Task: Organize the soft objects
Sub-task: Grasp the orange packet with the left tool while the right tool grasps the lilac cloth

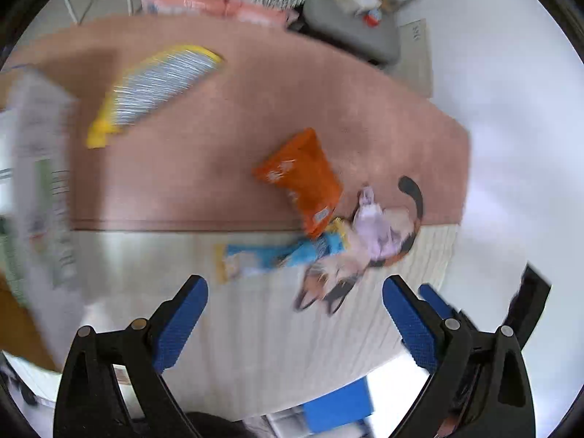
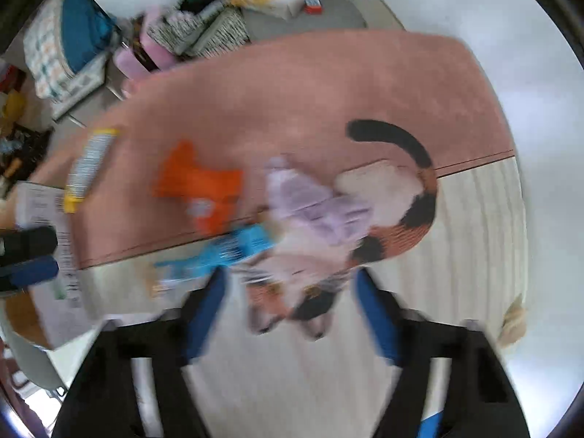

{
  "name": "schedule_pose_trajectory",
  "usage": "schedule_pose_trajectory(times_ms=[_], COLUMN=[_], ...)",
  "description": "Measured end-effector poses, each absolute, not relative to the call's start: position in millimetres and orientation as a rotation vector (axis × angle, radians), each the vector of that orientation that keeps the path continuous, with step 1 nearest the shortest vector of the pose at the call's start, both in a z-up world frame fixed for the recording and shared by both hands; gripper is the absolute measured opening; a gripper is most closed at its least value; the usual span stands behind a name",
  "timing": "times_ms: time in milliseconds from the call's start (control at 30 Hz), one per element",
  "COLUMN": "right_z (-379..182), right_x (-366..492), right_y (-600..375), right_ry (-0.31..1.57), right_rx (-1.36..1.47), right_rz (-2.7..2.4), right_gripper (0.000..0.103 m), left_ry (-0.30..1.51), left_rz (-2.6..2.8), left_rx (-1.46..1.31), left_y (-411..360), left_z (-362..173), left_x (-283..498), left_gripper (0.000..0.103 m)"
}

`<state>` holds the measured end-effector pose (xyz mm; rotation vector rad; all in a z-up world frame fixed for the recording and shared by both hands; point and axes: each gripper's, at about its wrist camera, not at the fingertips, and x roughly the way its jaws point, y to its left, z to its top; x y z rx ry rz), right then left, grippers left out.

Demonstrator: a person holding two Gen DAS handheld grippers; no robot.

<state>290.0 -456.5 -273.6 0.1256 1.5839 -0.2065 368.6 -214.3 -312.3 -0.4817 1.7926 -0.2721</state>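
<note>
nothing looks sorted yet, i'd judge. both my jaws are spread wide and carry nothing. from my right gripper [image 2: 288, 314], the calico cat plush [image 2: 387, 197] lies at twelve o'clock, a lilac cloth [image 2: 314, 200] on it, orange pouch [image 2: 204, 189] and blue packet [image 2: 226, 252] at eleven. my left gripper [image 1: 295, 325] hovers short of the same pile; the yellow-edged packet [image 1: 157, 84] lies apart at eleven.

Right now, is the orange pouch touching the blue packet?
Touching. In the left wrist view the orange pouch has its lower end lying over the blue packet near the cat plush, no gap between them.
</note>
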Motion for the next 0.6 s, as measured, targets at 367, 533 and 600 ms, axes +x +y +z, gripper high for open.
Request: schedule_pose_trajectory(times_ms=[367,533,600], right_z=[-349,-359,-360], right_x=[334,336,337], right_y=[-490,-496,-498], right_ry=[1.67,1.71,1.701], right_rx=[0.021,0.07,0.059], right_rz=[-0.045,-0.005,0.002], right_gripper=[0.064,0.064,0.064], left_ry=[1.977,1.916,1.896], left_rz=[-0.094,-0.128,-0.155], left_rx=[-0.48,-0.134,-0.054], left_y=[-293,-299,-299], left_z=[-423,-414,-412], left_x=[412,416,415], left_gripper=[0.087,0.07,0.07])
